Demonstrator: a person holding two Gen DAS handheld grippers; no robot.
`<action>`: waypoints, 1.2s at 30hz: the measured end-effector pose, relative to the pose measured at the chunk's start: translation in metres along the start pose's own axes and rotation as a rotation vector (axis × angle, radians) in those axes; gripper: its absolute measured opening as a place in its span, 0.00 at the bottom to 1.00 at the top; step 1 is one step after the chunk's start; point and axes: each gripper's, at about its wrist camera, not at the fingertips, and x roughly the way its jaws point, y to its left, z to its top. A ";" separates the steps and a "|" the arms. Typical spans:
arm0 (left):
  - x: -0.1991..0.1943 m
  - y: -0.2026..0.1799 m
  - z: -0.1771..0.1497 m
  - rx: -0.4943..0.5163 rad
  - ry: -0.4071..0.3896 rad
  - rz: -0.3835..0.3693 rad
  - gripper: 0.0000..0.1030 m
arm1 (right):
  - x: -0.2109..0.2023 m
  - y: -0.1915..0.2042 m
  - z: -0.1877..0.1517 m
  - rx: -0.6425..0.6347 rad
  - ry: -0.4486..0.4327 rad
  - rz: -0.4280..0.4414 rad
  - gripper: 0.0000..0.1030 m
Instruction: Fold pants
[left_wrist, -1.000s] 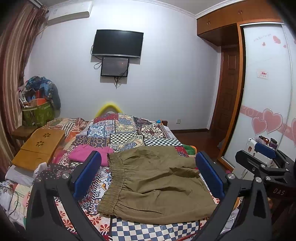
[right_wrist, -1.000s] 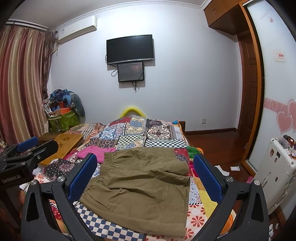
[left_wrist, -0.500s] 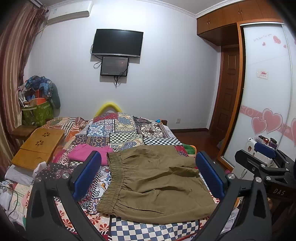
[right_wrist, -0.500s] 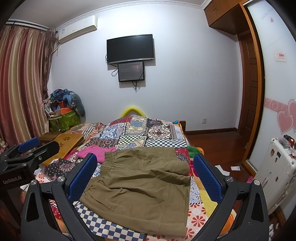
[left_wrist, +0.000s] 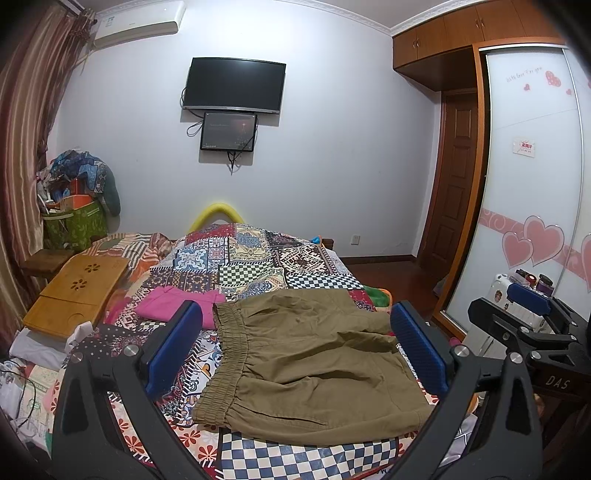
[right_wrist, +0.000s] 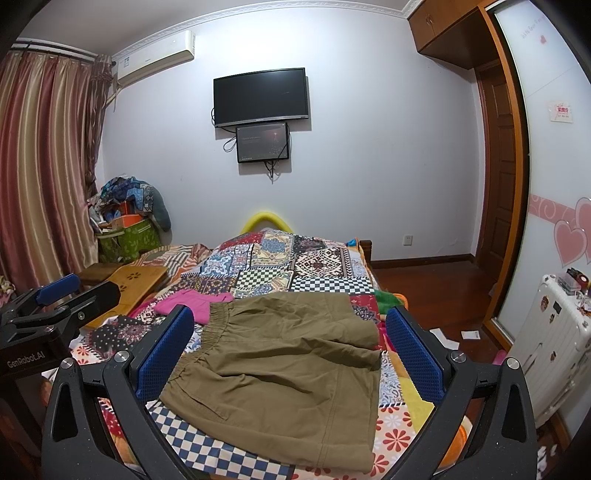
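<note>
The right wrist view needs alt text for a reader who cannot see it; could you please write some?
Olive pants lie spread flat on a patchwork quilt, framed by the open right gripper, which holds nothing. A pink garment lies beyond the waistband, and the left gripper shows at the left edge.

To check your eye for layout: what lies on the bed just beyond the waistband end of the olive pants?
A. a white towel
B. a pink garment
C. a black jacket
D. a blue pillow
B: a pink garment lies on the patchwork quilt by the elastic waistband of the olive pants.
</note>
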 end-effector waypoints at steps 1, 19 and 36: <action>0.000 0.000 0.000 0.000 0.001 0.000 1.00 | -0.001 0.001 0.000 0.000 -0.001 0.001 1.00; 0.002 0.001 0.001 -0.002 0.006 0.005 1.00 | -0.001 0.005 0.000 0.002 0.010 -0.003 1.00; 0.067 0.064 -0.041 -0.004 0.230 0.111 1.00 | 0.040 -0.053 -0.042 -0.048 0.241 -0.201 1.00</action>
